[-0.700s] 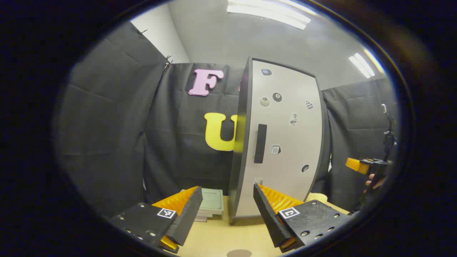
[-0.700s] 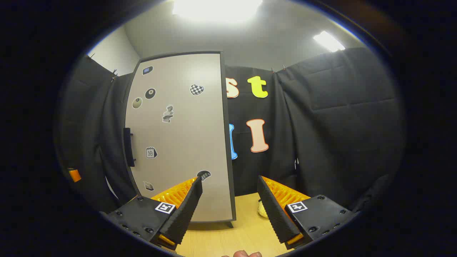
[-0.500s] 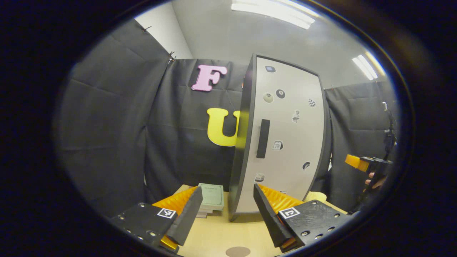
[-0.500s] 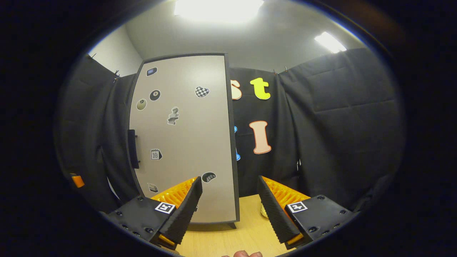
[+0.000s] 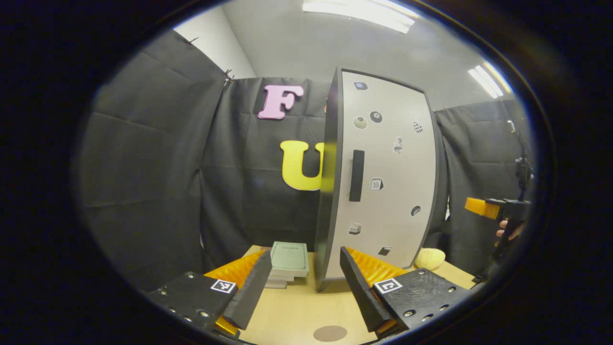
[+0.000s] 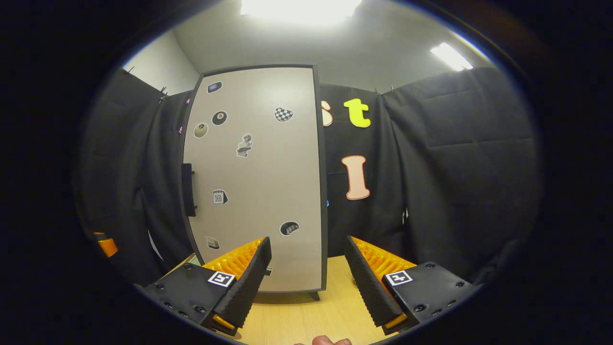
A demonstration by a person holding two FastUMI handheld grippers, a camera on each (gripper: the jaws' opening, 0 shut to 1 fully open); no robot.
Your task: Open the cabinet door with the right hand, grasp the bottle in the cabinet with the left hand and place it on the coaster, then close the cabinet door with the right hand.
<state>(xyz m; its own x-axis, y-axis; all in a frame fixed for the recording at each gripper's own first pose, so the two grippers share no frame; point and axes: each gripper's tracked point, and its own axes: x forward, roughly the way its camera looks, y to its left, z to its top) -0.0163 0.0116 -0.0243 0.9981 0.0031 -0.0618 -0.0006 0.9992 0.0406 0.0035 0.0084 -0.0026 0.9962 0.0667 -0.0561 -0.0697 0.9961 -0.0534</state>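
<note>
While parted wide and holding nothing, left gripper [image 5: 301, 287] above table [image 5: 297, 316], books [image 5: 287, 258] leftward, coaster [image 5: 329, 333] below, shut cabinet door [image 5: 388, 177] ahead; right gripper [image 6: 306, 282] equally agape, empty, facing door.

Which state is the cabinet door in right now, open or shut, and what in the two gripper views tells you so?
Shut. The cabinet door lies flush with the cabinet's dark side panel; no interior or bottle is exposed, and neither open gripper touches the handle.

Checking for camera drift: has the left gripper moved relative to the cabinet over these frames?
Yes. In the left gripper view the cabinet sits higher and more tabletop shows before it, so the left gripper seems to have backed away or tilted down.
</note>
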